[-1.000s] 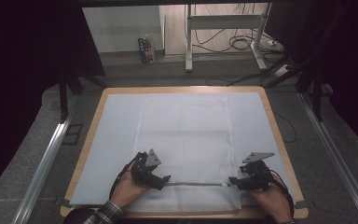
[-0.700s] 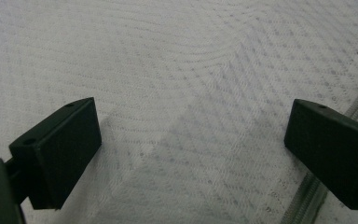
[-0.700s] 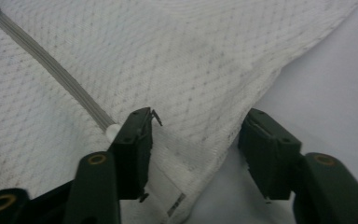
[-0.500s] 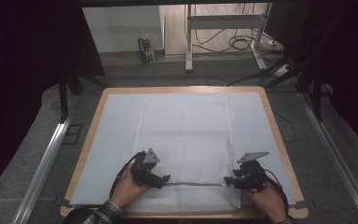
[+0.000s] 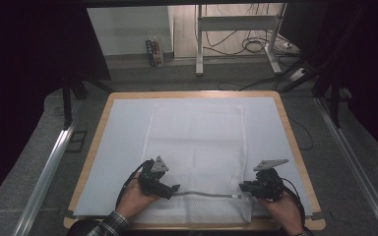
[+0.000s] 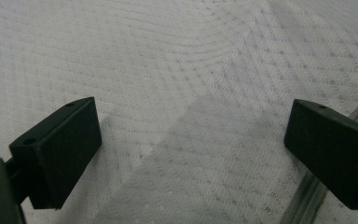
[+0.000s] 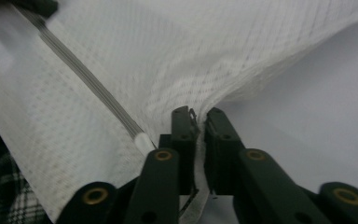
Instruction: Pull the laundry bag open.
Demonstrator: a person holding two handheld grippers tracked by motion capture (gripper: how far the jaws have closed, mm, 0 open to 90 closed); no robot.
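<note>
At the near edge of the table (image 5: 94,147), the left gripper (image 5: 173,189) hangs with its jaws spread wide over the white mesh bag (image 5: 197,142), beside its grey zipper (image 5: 204,193). To the right, the right gripper (image 7: 200,122) pinches the bag's edge at the zipper's end. The bag lies flat toward the far side

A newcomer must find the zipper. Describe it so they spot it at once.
On the wooden-rimmed table lies a white mesh bag. Near its front edge a thin grey zipper runs straight between the left gripper and right gripper, the one dark line on pale fabric.
</note>
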